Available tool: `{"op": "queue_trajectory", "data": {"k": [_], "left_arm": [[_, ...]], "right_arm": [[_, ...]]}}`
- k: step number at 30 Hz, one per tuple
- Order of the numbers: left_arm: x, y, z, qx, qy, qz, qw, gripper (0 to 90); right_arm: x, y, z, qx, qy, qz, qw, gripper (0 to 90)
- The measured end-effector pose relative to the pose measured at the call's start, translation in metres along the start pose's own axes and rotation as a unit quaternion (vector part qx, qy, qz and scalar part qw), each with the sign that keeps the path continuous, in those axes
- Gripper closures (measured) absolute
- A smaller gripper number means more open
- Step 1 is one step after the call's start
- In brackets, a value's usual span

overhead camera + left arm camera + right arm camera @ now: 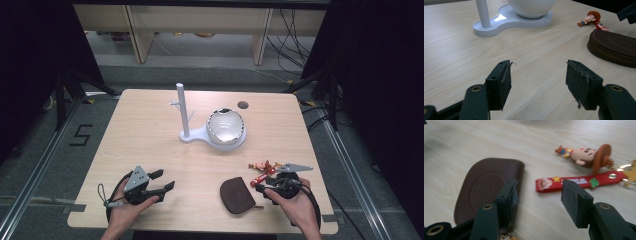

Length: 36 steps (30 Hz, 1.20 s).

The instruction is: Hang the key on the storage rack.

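My right gripper hangs low over the table's near right corner, jaws apart, nothing between the pads. Just beyond the tips lies the red strap of a keychain, its little doll figure past it with a gold clasp at the strap's far end. The brown zip pouch sits just beside the strap, partly under my left-hand jaw.

My left gripper rests near the near left corner, jaws also wide and empty, well apart from everything.

Step, as I judge it: approach to a pick, keychain or pouch not yet touched. The next move calls for settling which one, then lowering the pads flat enough to catch a thin strap on bare wood.

The high view places a white stand with a post and a shiny globe mid-table. The left gripper view gives the pouch's zipper edge; the right gripper view gives its embossed face.
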State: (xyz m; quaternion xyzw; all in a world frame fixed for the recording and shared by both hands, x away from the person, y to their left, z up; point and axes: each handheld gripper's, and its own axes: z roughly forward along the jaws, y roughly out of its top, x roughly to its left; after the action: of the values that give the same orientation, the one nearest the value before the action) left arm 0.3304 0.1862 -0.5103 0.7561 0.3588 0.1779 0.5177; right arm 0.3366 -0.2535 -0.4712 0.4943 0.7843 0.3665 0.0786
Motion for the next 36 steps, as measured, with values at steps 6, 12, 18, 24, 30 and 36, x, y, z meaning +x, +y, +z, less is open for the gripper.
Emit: {"op": "queue_trajectory", "data": {"k": [6, 12, 18, 24, 30, 36], "left_arm": [[-0.003, 0.000, 0.002, 0.005, -0.013, 0.006, 0.9999, 36.4], [-0.011, 0.002, 0.008, 0.013, -0.029, 0.019, 0.9993, 36.6], [-0.011, 0.001, 0.009, 0.017, -0.031, 0.018, 0.9992, 36.7], [-0.010, 0.000, 0.009, 0.016, -0.030, 0.017, 0.9993, 36.6], [-0.009, -0.001, 0.010, 0.015, -0.028, 0.014, 0.9994, 36.6], [-0.007, -0.001, 0.008, 0.017, -0.023, 0.013, 0.9995, 36.6]], "right_arm": [[0.012, 0.005, 0.010, 0.039, 0.050, 0.001, 0.9980, 46.0], [0.022, 0.006, 0.021, 0.071, 0.073, -0.004, 0.9948, 44.7], [0.021, 0.008, 0.031, 0.089, 0.083, -0.011, 0.9925, 42.9], [0.023, 0.011, 0.035, 0.115, 0.058, 0.007, 0.9917, 40.1], [0.019, 0.013, 0.039, 0.131, 0.070, 0.023, 0.9887, 36.3], [0.021, 0.016, 0.036, 0.140, 0.089, 0.042, 0.9852, 37.1]]}}
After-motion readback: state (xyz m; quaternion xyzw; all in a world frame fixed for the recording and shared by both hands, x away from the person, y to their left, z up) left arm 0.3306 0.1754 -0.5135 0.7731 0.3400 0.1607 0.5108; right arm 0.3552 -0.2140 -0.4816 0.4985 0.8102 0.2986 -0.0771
